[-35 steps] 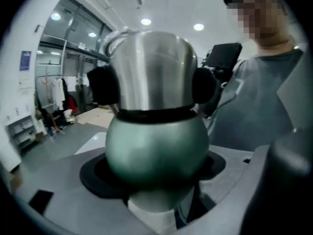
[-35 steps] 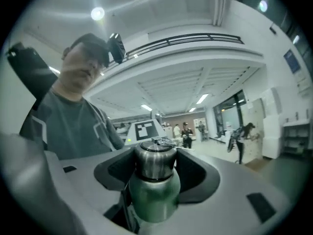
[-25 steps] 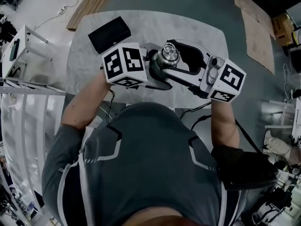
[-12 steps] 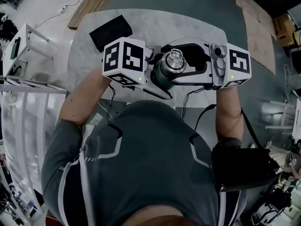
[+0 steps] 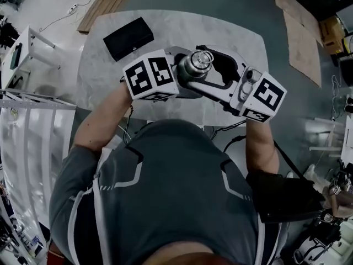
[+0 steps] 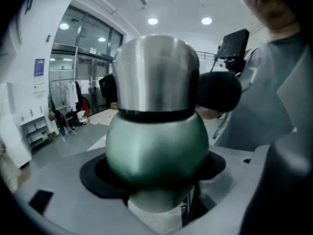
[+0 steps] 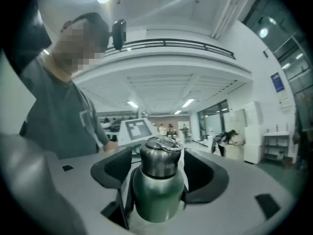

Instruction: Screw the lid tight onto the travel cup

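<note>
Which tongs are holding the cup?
The left tongs: they clamp the green travel cup. The right tongs have just been opening, the lid between them untouched.

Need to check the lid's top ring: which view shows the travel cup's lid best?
The right gripper view: the lid shows whole, side and top ring. The head view shows it only from above. The left gripper view is filled by its steel side, top face hidden.
</note>
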### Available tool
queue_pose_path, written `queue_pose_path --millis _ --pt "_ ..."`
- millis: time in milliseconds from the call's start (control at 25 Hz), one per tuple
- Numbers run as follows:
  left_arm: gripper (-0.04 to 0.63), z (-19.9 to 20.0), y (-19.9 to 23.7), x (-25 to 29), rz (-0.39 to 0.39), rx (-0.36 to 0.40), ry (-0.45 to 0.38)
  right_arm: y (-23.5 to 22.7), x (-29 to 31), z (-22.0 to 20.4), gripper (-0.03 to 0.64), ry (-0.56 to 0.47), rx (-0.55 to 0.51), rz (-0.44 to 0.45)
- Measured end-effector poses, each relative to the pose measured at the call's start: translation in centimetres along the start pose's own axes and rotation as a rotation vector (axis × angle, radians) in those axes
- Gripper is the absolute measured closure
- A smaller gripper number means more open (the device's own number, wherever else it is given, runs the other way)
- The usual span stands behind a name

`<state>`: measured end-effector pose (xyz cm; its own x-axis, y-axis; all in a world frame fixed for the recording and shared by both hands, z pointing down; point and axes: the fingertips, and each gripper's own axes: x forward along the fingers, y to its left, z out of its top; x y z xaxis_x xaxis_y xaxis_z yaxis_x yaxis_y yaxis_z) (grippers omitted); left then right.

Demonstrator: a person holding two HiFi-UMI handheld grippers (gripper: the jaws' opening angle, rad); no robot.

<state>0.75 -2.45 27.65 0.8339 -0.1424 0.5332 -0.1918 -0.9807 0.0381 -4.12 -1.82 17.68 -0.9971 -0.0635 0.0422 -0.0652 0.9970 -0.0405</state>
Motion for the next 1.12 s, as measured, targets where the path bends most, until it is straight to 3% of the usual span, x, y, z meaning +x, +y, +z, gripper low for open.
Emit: queue_pose_path --millis 200,320,440,560,760,840,1120 --pt "0.198 2.1 -5.4 -2.2 -0.329 0.063 -0.115 3.5 -1.5 2.9 0.293 -0.099 0.017 0.356" --pt "0.198 3.0 -7.3 -2.3 -0.422 0.099 -0.103 4.8 -1.5 4.0 0.293 -0.099 -0.01 0.476" --pt "0.198 3.1 -8.0 -2.2 -0.457 0.124 -0.077 5.6 -1.1 4.2 0.313 -0.086 -0.019 0.55" --pt "0.198 2.6 -7.0 -1.6 -0.393 0.107 -0.065 4.7 -1.0 3.6 0.341 -0.09 -0.014 0.474" --pt "0.198 0.0 -1.5 -0.1 -0.084 0.036 0.04 0.7 0.0 1.1 0.341 -0.051 -0.071 0.08" --pt "0.198 -0.9 0.1 0.3 0.009 0.016 0.075 -0.5 0.2 0.2 0.341 -0.031 -0.074 -0.025" --pt "0.198 -1.3 1.0 0.9 0.052 -0.01 0.057 -1.4 0.3 -0.6 0.341 -0.007 -0.045 -0.086"
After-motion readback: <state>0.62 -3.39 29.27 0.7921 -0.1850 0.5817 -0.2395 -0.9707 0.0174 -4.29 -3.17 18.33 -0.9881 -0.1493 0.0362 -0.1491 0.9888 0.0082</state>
